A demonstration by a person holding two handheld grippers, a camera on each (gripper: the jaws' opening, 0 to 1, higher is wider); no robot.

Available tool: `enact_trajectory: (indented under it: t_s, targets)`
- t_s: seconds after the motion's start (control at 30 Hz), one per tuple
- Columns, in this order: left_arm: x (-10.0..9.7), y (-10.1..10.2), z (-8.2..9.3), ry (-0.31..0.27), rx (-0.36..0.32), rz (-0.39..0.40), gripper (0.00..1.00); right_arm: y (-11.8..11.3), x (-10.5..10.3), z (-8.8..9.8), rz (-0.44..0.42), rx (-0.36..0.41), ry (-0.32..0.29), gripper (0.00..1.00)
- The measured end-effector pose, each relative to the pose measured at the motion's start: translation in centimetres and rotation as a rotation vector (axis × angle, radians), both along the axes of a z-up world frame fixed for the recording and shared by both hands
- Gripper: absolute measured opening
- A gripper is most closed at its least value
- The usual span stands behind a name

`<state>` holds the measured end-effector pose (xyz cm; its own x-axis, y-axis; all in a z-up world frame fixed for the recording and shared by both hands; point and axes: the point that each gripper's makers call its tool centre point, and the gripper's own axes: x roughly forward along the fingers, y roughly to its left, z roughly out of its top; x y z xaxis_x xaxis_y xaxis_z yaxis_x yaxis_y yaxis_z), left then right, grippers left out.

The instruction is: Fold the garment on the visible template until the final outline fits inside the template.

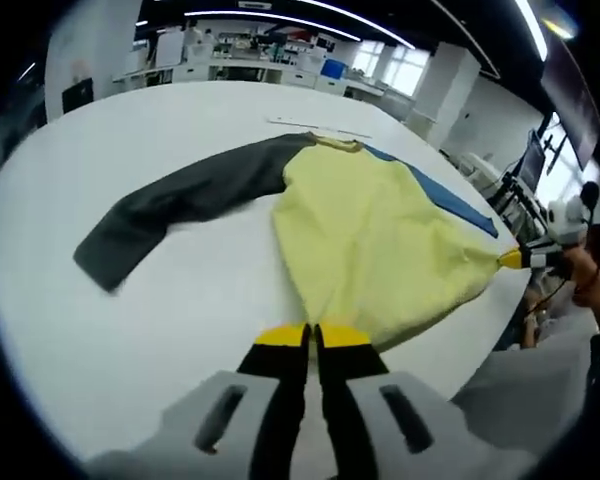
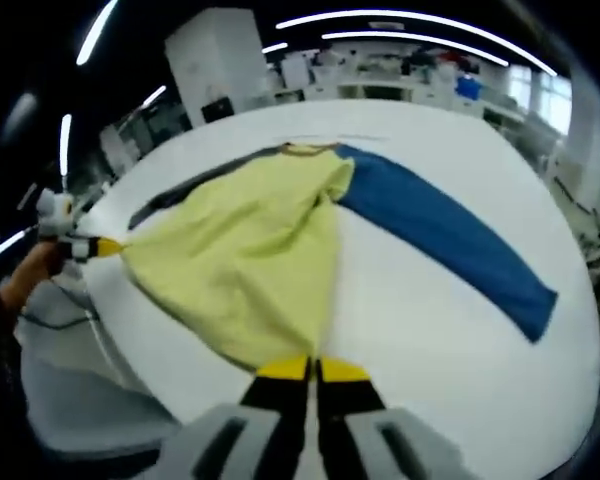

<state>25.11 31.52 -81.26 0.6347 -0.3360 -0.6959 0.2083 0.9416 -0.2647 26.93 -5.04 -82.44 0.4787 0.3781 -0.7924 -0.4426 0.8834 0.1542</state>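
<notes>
A garment with a yellow body, a dark grey sleeve and a blue sleeve lies flat on the white table, collar away from me. My left gripper is shut on one bottom corner of the yellow hem. In the same view my right gripper pinches the opposite hem corner at the table's edge. In the right gripper view, my right gripper is shut on the hem of the yellow body, the blue sleeve spreads right, and the left gripper grips the far corner.
A thin pale strip lies on the table just beyond the collar. A person's hand holds the right gripper past the table edge. Benches and shelves stand behind the table. Bare table surface lies below the blue sleeve.
</notes>
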Motion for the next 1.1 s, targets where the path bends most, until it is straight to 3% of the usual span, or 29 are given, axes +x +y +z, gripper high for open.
enact_trajectory:
  t_s: [0.27, 0.47, 0.63, 0.83, 1.0, 1.1]
  targets:
    - [-0.5, -0.1, -0.6, -0.004, 0.041, -0.059, 0.02, -0.4, -0.3, -1.5, -0.023, -0.002, 0.022, 0.00]
    - [-1.3, -0.2, -0.6, -0.003, 0.059, -0.116, 0.16, -0.4, 0.0, -1.2, -0.057, 0.049, 0.028, 0.00]
    - [-1.6, -0.8, -1.0, -0.004, 0.053, -0.191, 0.20, -0.3, 0.2, -0.7, -0.063, 0.071, 0.029, 0.07]
    - [-1.2, -1.4, -2.5, -0.003, 0.063, -0.272, 0.28, -0.1, 0.2, -1.7, -0.048, 0.068, 0.063, 0.12]
    - [-0.9, -2.1, -2.4, -0.010, 0.045, -0.295, 0.18, -0.3, -0.2, -2.4, -0.063, 0.057, 0.085, 0.08]
    - [-1.1, -2.4, -2.5, 0.006, 0.036, -0.294, 0.04, -0.4, -0.4, -2.7, -0.070, 0.063, 0.094, 0.02]
